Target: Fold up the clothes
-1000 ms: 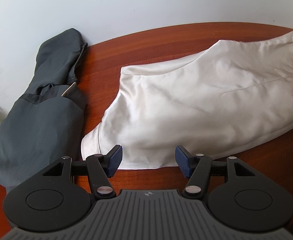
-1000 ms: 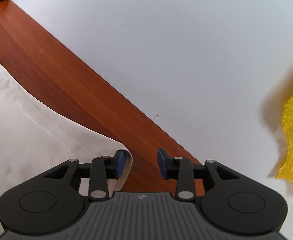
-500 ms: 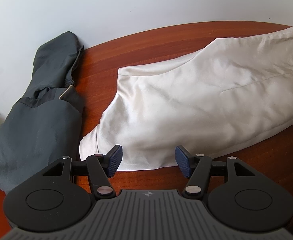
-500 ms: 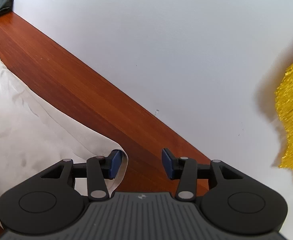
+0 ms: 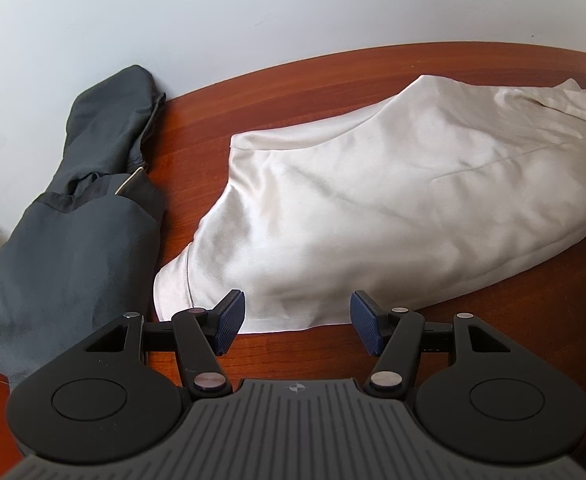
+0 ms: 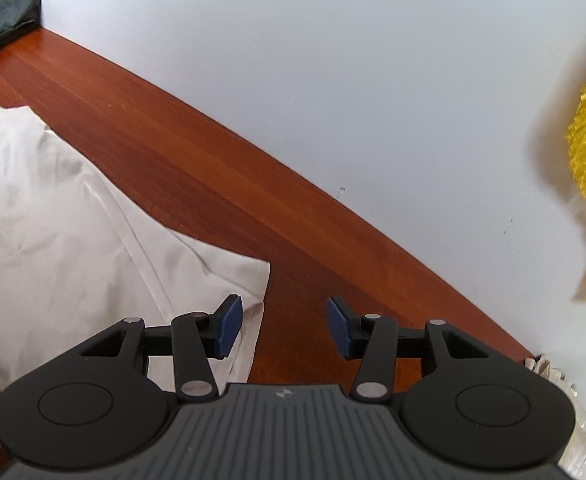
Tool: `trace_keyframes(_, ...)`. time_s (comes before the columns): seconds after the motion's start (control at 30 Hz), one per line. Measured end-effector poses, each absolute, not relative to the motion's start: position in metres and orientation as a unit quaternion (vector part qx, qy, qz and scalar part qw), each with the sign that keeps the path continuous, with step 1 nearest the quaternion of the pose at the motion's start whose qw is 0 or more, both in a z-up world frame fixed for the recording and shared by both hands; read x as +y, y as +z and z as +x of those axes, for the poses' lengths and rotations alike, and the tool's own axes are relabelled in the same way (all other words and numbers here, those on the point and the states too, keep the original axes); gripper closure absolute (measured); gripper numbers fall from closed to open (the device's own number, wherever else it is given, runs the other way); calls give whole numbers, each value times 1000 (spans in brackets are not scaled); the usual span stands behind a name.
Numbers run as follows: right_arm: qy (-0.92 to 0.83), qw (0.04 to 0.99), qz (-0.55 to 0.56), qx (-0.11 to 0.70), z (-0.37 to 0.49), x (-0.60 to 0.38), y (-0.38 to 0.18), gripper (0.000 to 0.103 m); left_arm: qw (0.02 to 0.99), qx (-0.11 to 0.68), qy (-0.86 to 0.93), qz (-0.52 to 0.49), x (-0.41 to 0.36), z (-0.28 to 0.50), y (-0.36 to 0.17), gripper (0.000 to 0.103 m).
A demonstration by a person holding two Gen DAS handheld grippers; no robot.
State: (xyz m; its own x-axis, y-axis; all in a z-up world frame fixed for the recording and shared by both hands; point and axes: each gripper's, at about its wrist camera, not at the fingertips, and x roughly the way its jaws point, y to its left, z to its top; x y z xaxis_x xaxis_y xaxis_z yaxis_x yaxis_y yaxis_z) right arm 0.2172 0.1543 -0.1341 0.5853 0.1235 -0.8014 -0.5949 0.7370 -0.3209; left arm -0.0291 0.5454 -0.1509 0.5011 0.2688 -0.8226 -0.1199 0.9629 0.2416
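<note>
Right gripper (image 6: 284, 326) jaws have just been widening, now empty beside the white garment (image 5: 393, 216) (partly folded, unfinished); left gripper (image 5: 297, 322) is hovering open, near hem.

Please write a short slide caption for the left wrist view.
Open left gripper hovers at the near hem of a white garment on a wooden table, beside a dark grey garment.

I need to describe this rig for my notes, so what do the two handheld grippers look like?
Both match. The left gripper and right gripper have matte black linkage arms with silver pivot pins, round black side housings, dark blue textured pads, and a ribbed grey body with a small logo. No cables or sleeves show.
</note>
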Motion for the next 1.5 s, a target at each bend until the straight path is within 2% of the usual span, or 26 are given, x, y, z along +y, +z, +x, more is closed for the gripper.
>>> trace_keyframes(0.5,269,809,-293,433,209,186,-182,53,856,497,119,79,542,-28,-152,41)
trace_keyframes(0.6,271,803,-288,446,214,190,-194,59,855,498,121,78,541,-27,-153,41)
trace_keyframes(0.67,270,798,-287,456,217,193,-205,68,853,501,121,77,540,-26,-154,41)
trace_keyframes(0.8,269,786,-297,471,221,199,-226,72,852,504,123,76,541,-27,-154,41)
trace_keyframes(0.9,276,783,-302,469,220,200,-232,87,851,505,124,74,542,-26,-155,41)
trace_keyframes(0.97,275,786,-310,458,219,200,-230,91,851,506,125,72,543,-25,-156,41)
trace_keyframes(1.1,273,800,-321,428,216,200,-217,91,851,505,125,70,543,-23,-158,41)
trace_keyframes(1.3,227,851,-334,337,220,202,-188,90,852,506,121,67,542,-17,-162,41)
trace_keyframes(1.33,217,856,-336,327,224,204,-185,87,852,506,121,67,543,-17,-162,41)
trace_keyframes(1.37,210,857,-340,325,225,206,-185,74,852,506,121,67,543,-17,-162,41)
trace_keyframes(1.43,201,859,-346,319,227,207,-183,62,852,505,121,66,544,-16,-162,41)
trace_keyframes(1.5,204,859,-342,323,228,207,-181,61,852,505,122,67,546,-16,-162,41)
